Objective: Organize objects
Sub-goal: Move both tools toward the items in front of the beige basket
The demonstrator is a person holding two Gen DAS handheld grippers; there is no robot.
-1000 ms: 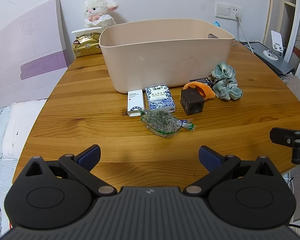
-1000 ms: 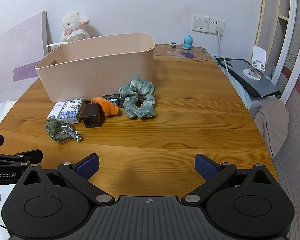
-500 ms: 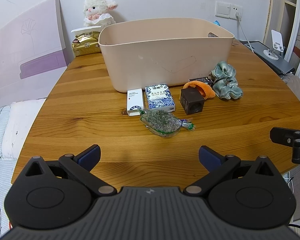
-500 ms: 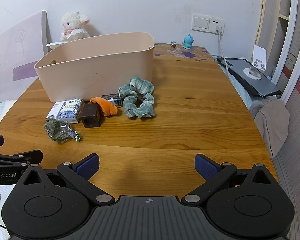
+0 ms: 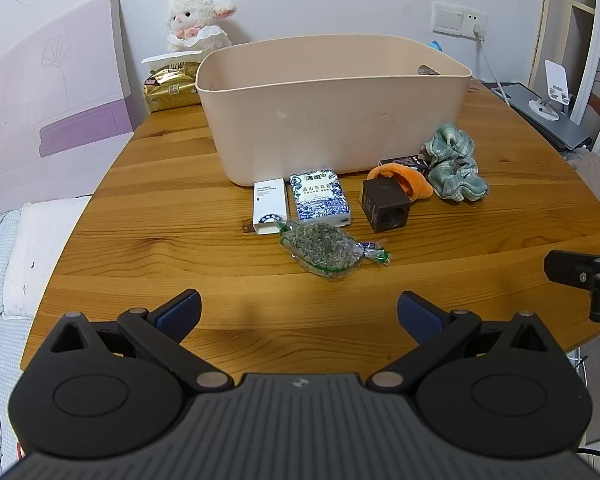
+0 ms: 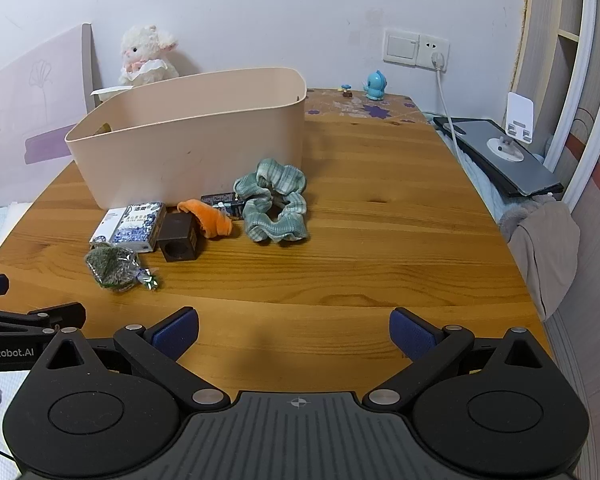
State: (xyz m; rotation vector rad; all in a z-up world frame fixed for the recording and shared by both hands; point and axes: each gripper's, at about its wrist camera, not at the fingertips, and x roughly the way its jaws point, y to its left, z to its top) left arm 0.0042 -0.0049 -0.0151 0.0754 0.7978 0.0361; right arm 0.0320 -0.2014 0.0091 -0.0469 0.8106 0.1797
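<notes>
A beige plastic bin (image 5: pixel 336 120) (image 6: pixel 188 148) stands on the round wooden table (image 5: pixel 180 248). In front of it lie a white box (image 5: pixel 270 206), a blue-patterned box (image 5: pixel 320 198) (image 6: pixel 140 226), a clear bag of green bits (image 5: pixel 322 250) (image 6: pixel 112 266), a dark brown cube (image 5: pixel 386 204) (image 6: pixel 178 238), an orange plush piece (image 5: pixel 408 182) (image 6: pixel 208 218), a small black box (image 6: pixel 222 202) and a green plaid scrunchie (image 5: pixel 454 164) (image 6: pixel 276 202). My left gripper (image 5: pixel 299 312) is open and empty, short of the bag. My right gripper (image 6: pixel 294 334) is open and empty, near the table's front.
A plush lamb (image 5: pixel 196 22) and a gold packet (image 5: pixel 172 88) sit behind the bin. A blue figurine (image 6: pixel 376 84) stands at the far edge. A laptop with a stand (image 6: pixel 504 156) lies right of the table, bedding (image 5: pixel 16 248) left.
</notes>
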